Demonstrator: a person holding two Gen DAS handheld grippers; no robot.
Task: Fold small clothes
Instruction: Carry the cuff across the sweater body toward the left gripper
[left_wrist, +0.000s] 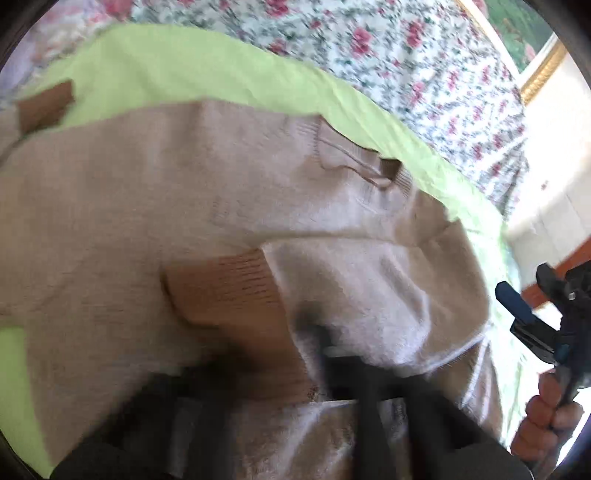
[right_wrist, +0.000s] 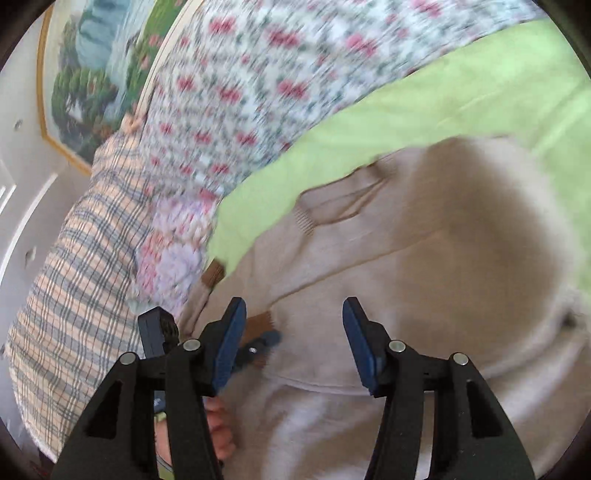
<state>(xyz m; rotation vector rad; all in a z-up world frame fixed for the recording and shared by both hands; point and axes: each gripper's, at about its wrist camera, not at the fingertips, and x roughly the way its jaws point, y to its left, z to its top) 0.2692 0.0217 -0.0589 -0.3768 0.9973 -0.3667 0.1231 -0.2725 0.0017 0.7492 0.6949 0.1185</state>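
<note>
Right gripper (right_wrist: 293, 334) fingers apart; left gripper (right_wrist: 258, 345) unclear.

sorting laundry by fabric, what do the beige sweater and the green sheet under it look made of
Beige sweater: looks like a soft matte knit, wool or acrylic; fine knit rows and ribbed brown cuffs show. Green sheet: seems a thin, smooth woven cloth, maybe cotton; it lies flat with no visible pile. Blur leaves the fibres open.

Beige sweater (left_wrist: 221, 206) on green sheet (left_wrist: 207, 74), brown cuff (left_wrist: 236, 291) draped over the left hand-held gripper (left_wrist: 332, 373).
</note>
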